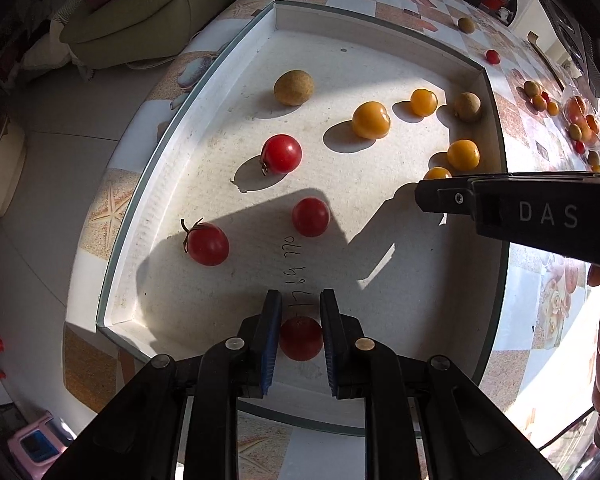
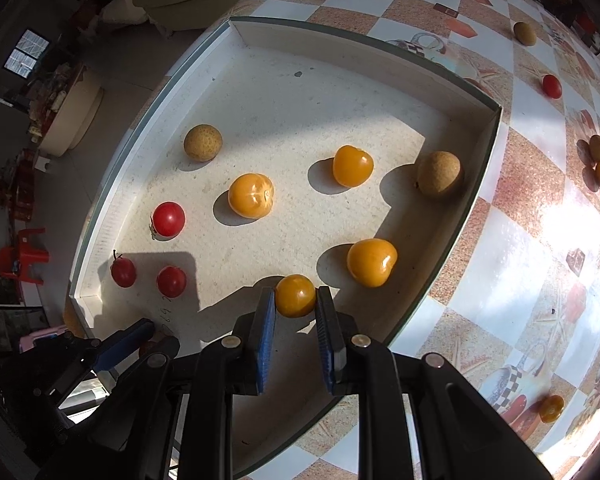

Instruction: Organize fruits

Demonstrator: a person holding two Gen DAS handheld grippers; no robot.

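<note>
The left hand-held gripper (image 1: 300, 308) is clenched on a red cherry tomato (image 1: 301, 338) low over the near end of the white tray (image 1: 373, 26), and the right hand-held gripper (image 2: 296, 304) grasps a yellow cherry tomato (image 2: 295, 295) beside the tray's right wall. Both fruits look light, smooth-skinned and easily bruised, so I judge a gentle squeeze across the widest part safest, since the glossy skin may slip.

Both grippers: black plastic bodies, linkage arms with round silver pivot pins. Left gripper (image 1: 300, 312) and right gripper (image 2: 296, 308) each carry blue ribbed pads (image 1: 272, 332) on black fingers. Right gripper's side shows a small screw (image 1: 458, 198) and white "DAS" lettering (image 1: 547, 214).
</note>
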